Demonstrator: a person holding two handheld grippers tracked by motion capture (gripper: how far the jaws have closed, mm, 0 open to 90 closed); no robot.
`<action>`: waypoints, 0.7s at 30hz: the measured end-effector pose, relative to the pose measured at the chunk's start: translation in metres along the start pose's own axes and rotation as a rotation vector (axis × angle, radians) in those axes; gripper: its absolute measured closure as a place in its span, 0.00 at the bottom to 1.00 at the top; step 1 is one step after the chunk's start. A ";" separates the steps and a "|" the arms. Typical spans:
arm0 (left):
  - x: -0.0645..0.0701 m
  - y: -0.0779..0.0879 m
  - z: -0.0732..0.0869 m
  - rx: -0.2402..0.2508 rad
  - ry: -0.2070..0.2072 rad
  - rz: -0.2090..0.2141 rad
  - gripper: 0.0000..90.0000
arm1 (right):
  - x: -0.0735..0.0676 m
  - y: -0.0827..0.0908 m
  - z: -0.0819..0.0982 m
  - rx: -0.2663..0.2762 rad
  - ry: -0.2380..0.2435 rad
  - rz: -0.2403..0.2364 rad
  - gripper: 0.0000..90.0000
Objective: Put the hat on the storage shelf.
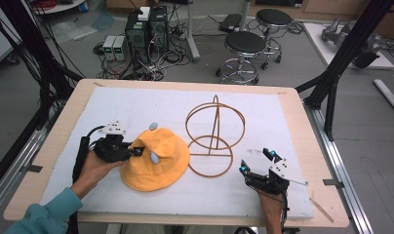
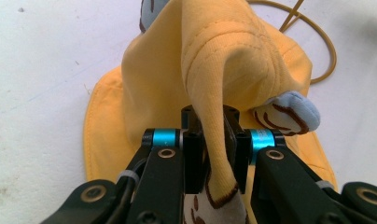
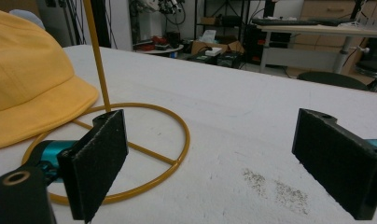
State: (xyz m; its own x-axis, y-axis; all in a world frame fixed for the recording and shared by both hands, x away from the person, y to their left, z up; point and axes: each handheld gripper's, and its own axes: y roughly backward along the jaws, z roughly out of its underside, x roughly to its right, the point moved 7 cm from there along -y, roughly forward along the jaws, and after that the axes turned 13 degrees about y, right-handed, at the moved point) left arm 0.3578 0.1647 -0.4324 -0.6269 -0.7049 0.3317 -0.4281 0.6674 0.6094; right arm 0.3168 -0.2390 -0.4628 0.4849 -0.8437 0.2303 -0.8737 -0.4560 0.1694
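Note:
A yellow bucket hat [image 1: 156, 163] with small pale blue ears lies on the white mat, its right brim over the base ring of a wire hat stand [image 1: 213, 131]. My left gripper [image 1: 135, 151] reaches in from the hat's left side and is shut on a pinched fold of the hat's crown [image 2: 214, 140], which rises in a ridge between the pads. A blue ear [image 2: 289, 112] sticks out just right of the jaws. My right gripper [image 1: 257, 162] rests low on the mat right of the stand, open with nothing between its pads [image 3: 100, 161]; the stand's base ring [image 3: 144, 154] lies before it.
The white mat [image 1: 263, 117] covers a wooden table [image 1: 53, 146]. Black frame posts stand at the table's left and right [image 1: 331, 83]. Stools, computers and cables sit on the floor beyond the far edge.

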 end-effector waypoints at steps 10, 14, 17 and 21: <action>0.007 0.008 -0.008 0.032 0.007 0.024 0.96 | 0.000 0.000 0.000 0.000 -0.001 0.000 0.10; 0.009 0.016 -0.015 0.057 0.011 0.033 0.96 | 0.000 0.000 0.000 0.000 -0.001 0.000 0.10; 0.009 0.024 -0.023 0.080 0.009 0.027 0.96 | 0.000 0.000 0.000 0.000 -0.002 0.000 0.10; 0.007 0.041 -0.039 0.126 0.009 0.017 0.96 | 0.000 0.000 0.000 -0.001 -0.002 0.000 0.10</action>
State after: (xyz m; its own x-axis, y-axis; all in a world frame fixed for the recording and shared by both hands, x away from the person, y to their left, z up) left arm 0.3614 0.1775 -0.3773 -0.6290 -0.6952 0.3480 -0.4961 0.7035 0.5088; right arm 0.3165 -0.2389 -0.4628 0.4851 -0.8442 0.2282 -0.8736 -0.4561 0.1699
